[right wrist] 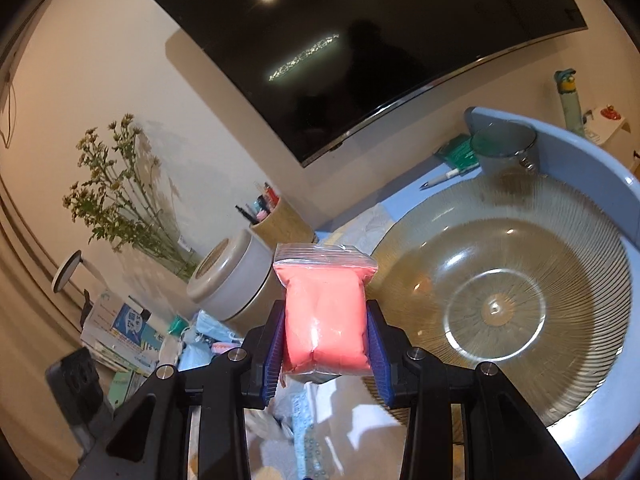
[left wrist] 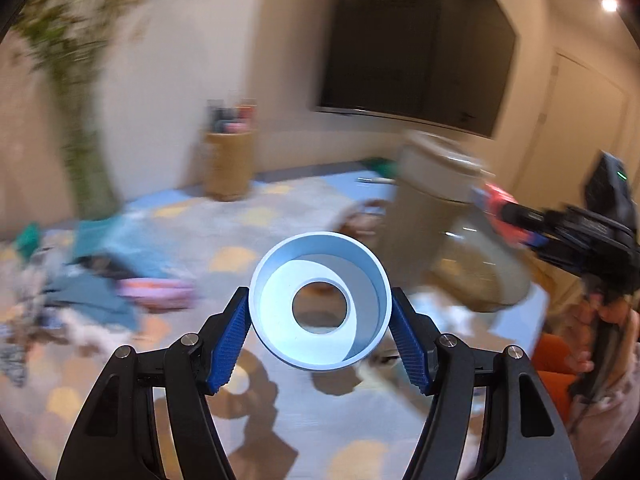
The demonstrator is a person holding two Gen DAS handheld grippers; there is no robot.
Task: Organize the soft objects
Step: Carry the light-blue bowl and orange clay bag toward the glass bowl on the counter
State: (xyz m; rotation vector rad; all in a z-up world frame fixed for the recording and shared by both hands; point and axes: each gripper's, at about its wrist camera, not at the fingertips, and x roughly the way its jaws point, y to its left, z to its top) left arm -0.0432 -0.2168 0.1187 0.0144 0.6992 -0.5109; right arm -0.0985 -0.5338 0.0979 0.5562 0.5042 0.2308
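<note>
Right claw [right wrist: 326,340] clamps a pink putty bag [right wrist: 325,316], just beside the empty glass bowl [right wrist: 496,304]. Left claw [left wrist: 320,336] grips a pale blue ring [left wrist: 320,300]. Behind the bowl: lidded grey canister [right wrist: 236,280], then cork pot [right wrist: 284,220] holding pens.

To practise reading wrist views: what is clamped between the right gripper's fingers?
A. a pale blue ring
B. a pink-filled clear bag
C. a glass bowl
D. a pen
B: the right gripper is shut on the pink-filled clear bag; the left gripper holds the pale blue ring.
</note>
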